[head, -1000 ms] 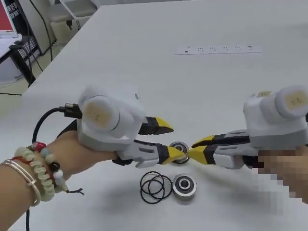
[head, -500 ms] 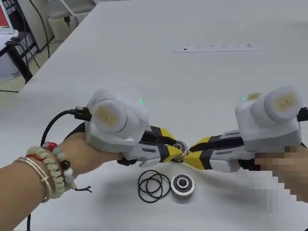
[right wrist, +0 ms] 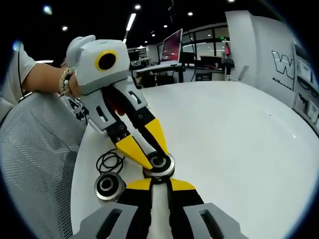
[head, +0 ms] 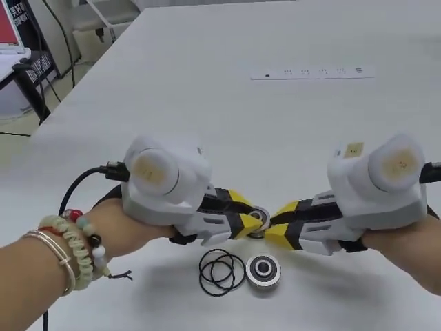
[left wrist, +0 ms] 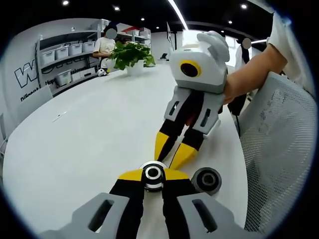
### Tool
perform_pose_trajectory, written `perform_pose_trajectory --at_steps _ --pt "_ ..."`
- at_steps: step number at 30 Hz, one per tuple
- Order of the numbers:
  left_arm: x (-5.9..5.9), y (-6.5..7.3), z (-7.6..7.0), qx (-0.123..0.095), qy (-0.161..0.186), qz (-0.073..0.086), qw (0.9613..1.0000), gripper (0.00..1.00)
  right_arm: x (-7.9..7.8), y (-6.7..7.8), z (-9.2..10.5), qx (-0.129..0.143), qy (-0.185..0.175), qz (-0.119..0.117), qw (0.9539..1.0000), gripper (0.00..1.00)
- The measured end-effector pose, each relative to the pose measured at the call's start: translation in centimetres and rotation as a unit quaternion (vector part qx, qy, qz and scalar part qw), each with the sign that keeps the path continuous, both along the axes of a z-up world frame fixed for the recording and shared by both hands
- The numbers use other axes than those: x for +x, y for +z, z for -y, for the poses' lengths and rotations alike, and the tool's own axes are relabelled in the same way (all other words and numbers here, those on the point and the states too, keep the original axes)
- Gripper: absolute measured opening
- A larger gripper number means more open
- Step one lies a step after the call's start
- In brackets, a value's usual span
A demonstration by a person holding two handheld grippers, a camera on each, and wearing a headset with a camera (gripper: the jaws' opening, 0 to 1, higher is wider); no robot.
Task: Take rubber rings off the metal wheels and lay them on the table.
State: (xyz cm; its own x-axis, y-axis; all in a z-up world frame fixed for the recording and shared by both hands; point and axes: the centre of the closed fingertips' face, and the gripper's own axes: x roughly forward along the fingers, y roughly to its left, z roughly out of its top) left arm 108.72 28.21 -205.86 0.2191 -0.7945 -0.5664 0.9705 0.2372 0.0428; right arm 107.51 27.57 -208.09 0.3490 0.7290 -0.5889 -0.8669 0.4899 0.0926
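**Metal wheel between two hand-held grippers; rings and second wheel on the tabletop**

Nearest in the head view: bare left forearm, bead bracelets (head: pixel 69 241) at the wrist, black cable (head: pixel 77 185) looping back from behind the hand. Off the tabletop's near edge in the left gripper view: grey mesh chair back (left wrist: pixel 279 149).

Just beyond the wrist, flat on the white tabletop (head: pixel 207 117): small heap of thin black rubber rings (head: pixel 220 270), overlapping one another. Just beside them, to the right in the head view: loose metal wheel (head: pixel 262 269), lying flat, dark outer band, bright hub. Neither in contact with any jaw.

Past these, both tools tip to tip. Left hand-held gripper (head: pixel 252 216) pointing in from the left, clenched on another metal wheel (left wrist: pixel 153 174). In the left gripper view: yellow tips pressed to either side of it, hub facing the camera. Right hand-held gripper (right wrist: pixel 160 182) pointing in from the opposite side, jaws drawn narrow, tips right at the near rim of the same wheel. Actual pinch on the rim or on a ring there: cannot tell. Held wheel just behind the loose one and the rings. Lifted or resting on the tabletop: cannot tell.

Farther out on the tabletop: white power strip (head: pixel 313 72), lying flat.

Farthest, in the left gripper view: potted plant (left wrist: pixel 132 54) at the tabletop's far end, shelves with white bins (left wrist: pixel 65 57) along the wall. In the right gripper view: monitor (right wrist: pixel 172 46) on a desk beyond, ceiling lights overhead.
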Motion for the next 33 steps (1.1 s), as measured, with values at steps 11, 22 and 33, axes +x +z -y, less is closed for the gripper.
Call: perform_pose_trajectory --at_steps 11,22,33 --pt "-0.2 -0.1 0.2 -0.001 0.0 0.003 1.0 0.07 0.4 0.1 0.4 0.028 -0.041 -0.027 0.9984 0.0" --pt "-0.3 -0.3 0.2 -0.001 0.0 0.004 1.0 0.07 0.3 0.6 0.8 0.071 -0.077 -0.063 0.9925 0.0" --pt "-0.4 -0.2 0.3 -0.001 -0.004 0.009 1.0 0.07 0.3 2.1 0.3 0.117 -0.095 -0.089 0.9847 0.0"
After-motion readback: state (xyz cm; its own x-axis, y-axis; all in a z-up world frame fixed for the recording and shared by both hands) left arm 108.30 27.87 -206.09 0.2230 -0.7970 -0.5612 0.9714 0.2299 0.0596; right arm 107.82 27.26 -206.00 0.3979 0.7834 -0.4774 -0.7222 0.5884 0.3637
